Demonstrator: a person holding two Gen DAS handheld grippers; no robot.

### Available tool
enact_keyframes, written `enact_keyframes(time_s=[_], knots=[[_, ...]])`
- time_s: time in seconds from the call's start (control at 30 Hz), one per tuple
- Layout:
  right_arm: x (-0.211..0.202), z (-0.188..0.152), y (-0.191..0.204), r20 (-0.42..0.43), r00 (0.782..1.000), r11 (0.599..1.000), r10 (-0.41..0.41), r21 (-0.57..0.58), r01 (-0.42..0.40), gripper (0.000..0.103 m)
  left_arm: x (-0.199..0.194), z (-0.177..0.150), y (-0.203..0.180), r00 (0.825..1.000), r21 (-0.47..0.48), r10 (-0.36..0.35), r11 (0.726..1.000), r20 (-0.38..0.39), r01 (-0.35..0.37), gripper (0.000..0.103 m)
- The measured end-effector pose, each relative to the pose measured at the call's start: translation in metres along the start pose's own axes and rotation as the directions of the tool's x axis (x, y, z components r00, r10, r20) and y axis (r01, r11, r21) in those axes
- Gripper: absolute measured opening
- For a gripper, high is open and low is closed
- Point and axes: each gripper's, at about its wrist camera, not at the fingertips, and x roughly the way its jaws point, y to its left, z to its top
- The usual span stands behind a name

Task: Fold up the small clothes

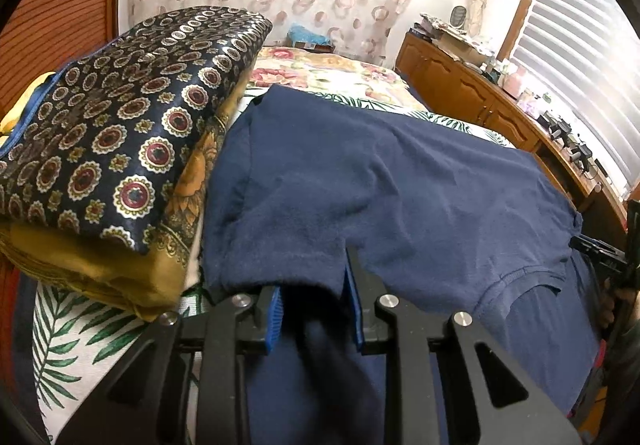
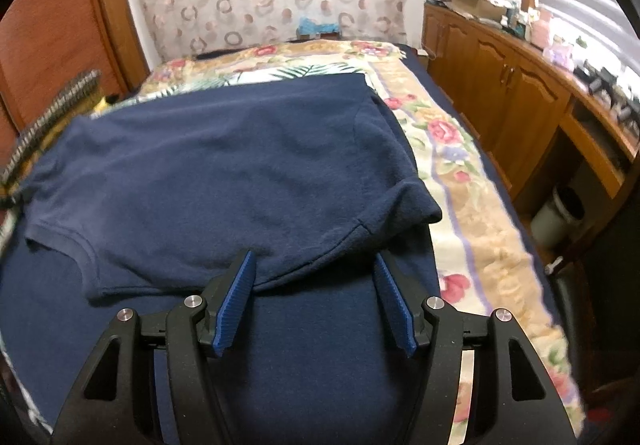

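Navy blue knit shirt (image 1: 360, 173) lying spread on the bed, folded over on itself, its ribbed hem edge nearest the cameras.
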Motion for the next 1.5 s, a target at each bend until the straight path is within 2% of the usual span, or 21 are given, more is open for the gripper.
enact_keyframes(time_s=[0.07, 0.17, 0.2, 0.23, 0.3, 0.43, 0.6, 0.7, 0.87, 1.03, 1.27, 1.37, 1.5], knots=[[0.001, 0.002, -0.002, -0.006, 1.000, 1.000, 0.019, 0.017, -0.018, 0.061, 0.003, 0.002, 0.002, 1.000, -0.003, 0.008, 1.000, -0.008, -0.008, 0.023], [0.004, 0.007, -0.001, -0.017, 1.000, 1.000, -0.001, 0.006, 0.001, 0.051, 0.005, 0.005, 0.002, 1.000, -0.005, -0.001, 1.000, -0.005, 0.001, 0.023], [0.005, 0.009, 0.000, -0.019, 1.000, 1.000, -0.005, 0.000, 0.005, 0.044, 0.006, 0.005, 0.001, 1.000, 0.007, -0.010, 1.000, -0.003, 0.010, 0.021], [0.005, 0.010, 0.001, -0.020, 1.000, 1.000, -0.005, -0.005, 0.005, 0.034, 0.006, 0.006, -0.002, 1.000, 0.018, -0.009, 1.000, -0.002, 0.009, 0.011], [0.006, 0.012, 0.002, -0.020, 1.000, 1.000, -0.004, -0.022, 0.003, 0.019, 0.004, 0.006, -0.006, 1.000, 0.038, -0.004, 0.999, 0.005, 0.004, 0.004], [-0.001, 0.014, 0.004, 0.016, 1.000, 0.999, 0.011, -0.042, -0.010, 0.004, -0.015, 0.007, -0.014, 0.998, 0.055, -0.025, 0.998, 0.066, 0.021, 0.000], [-0.037, 0.018, 0.012, 0.139, 0.990, 0.998, 0.032, -0.054, -0.024, 0.002, -0.050, 0.010, -0.025, 0.988, 0.095, -0.062, 0.994, 0.139, 0.049, 0.000], [-0.059, 0.020, 0.016, 0.193, 0.981, 0.998, 0.035, -0.062, -0.023, 0.002, -0.066, 0.005, -0.030, 0.986, 0.122, -0.082, 0.990, 0.146, 0.064, 0.000], [-0.090, 0.012, 0.019, 0.229, 0.971, 0.996, 0.061, -0.070, -0.046, 0.002, -0.088, -0.008, -0.026, 0.981, 0.127, -0.089, 0.990, 0.170, 0.068, 0.000], [-0.113, -0.003, 0.021, 0.227, 0.971, 0.994, 0.074, -0.093, -0.054, 0.002, -0.109, -0.030, -0.013, 0.979, 0.094, -0.082, 0.993, 0.185, 0.065, 0.000], [-0.139, -0.032, 0.023, 0.200, 0.977, 0.993, 0.069, -0.112, -0.047, 0.002, -0.133, -0.059, -0.016, 0.981, 0.075, -0.064, 0.996, 0.185, 0.050, 0.000], [-0.147, -0.040, 0.025, 0.180, 0.981, 0.990, 0.069, -0.130, -0.046, 0.002, -0.132, -0.070, -0.016, 0.986, 0.084, -0.044, 0.996, 0.161, 0.031, 0.000], [-0.134, -0.056, 0.025, 0.100, 0.993, 0.988, 0.057, -0.152, -0.041, 0.002, -0.111, -0.082, -0.009, 0.997, 0.075, -0.015, 0.997, 0.078, 0.009, 0.006]])
